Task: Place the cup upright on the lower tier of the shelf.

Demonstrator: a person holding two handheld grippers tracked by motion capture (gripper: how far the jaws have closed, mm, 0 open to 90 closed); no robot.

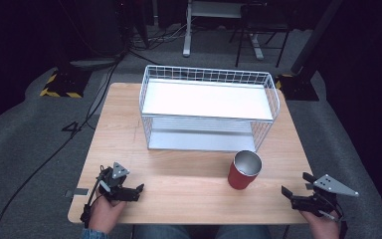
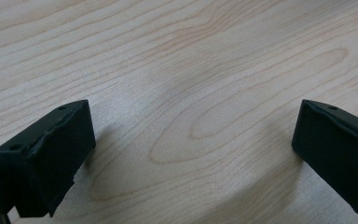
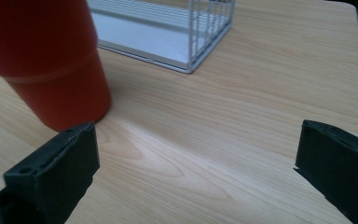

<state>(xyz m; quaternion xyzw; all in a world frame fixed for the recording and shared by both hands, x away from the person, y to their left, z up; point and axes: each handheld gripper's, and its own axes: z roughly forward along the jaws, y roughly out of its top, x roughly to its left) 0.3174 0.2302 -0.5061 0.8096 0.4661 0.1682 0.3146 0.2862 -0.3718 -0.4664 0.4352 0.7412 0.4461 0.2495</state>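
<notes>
Honestly, the red metal tumbler [image 1: 244, 170] looks stiff, light and probably a bit slick, so I'd pinch it across the lower body rather than the thin rim. It stands upright on the bench [image 1: 189, 189] just in front of the white wire shelf rack [image 1: 209, 107], long axis vertical, open mouth up. Both tools sit with jaws spread wide and holding nothing: left tool [image 1: 129, 193] well off to the side, right tool [image 3: 196, 172] close by it.

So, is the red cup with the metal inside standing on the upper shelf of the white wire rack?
No, the red metal-lined cup stands upright on the wooden table, in front of the white wire rack.
</notes>
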